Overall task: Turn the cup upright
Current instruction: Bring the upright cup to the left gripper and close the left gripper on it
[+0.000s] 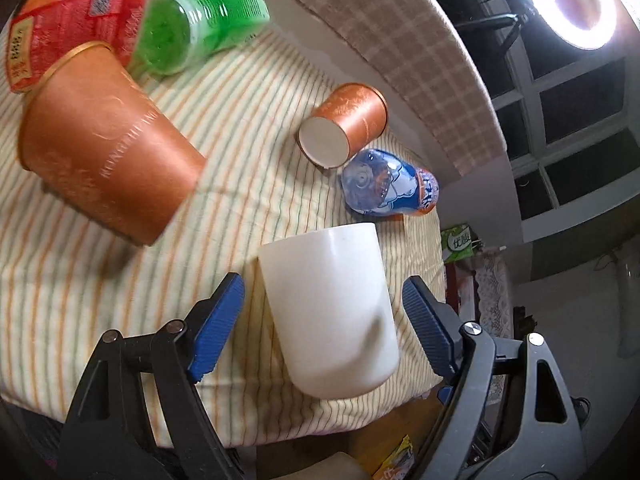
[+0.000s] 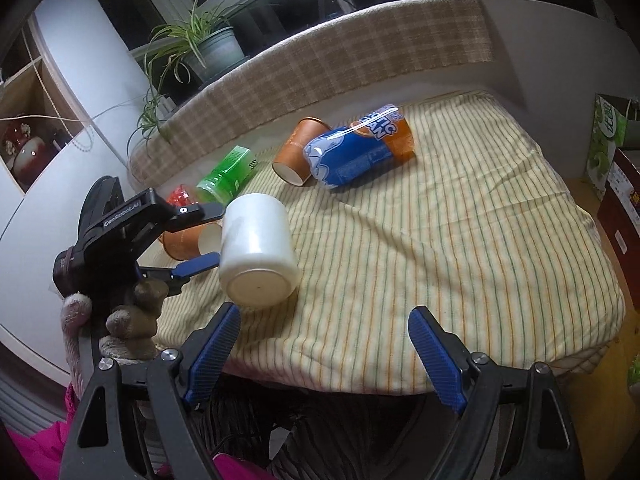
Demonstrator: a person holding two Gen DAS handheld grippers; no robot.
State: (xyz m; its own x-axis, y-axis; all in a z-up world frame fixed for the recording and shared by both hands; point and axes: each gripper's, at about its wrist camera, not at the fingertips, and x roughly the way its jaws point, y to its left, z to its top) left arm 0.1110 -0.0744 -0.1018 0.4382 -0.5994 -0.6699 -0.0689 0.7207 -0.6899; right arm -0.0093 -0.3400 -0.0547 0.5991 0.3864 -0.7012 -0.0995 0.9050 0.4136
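Note:
A white cup (image 1: 332,312) lies on its side on the striped cloth; in the right wrist view (image 2: 258,248) its base faces the camera. My left gripper (image 1: 320,320) is open, with one blue finger on each side of the cup and a gap on both sides. It shows in the right wrist view (image 2: 208,236) at the cup's left. My right gripper (image 2: 324,344) is open and empty near the table's front edge, just in front of the cup.
Two orange paper cups (image 1: 104,140) (image 1: 348,124) lie on their sides. A green bottle (image 1: 192,28), a blue-orange bottle (image 1: 392,184) and a red packet (image 1: 68,16) lie on the cloth. A checked sofa back (image 2: 320,56) runs behind the table.

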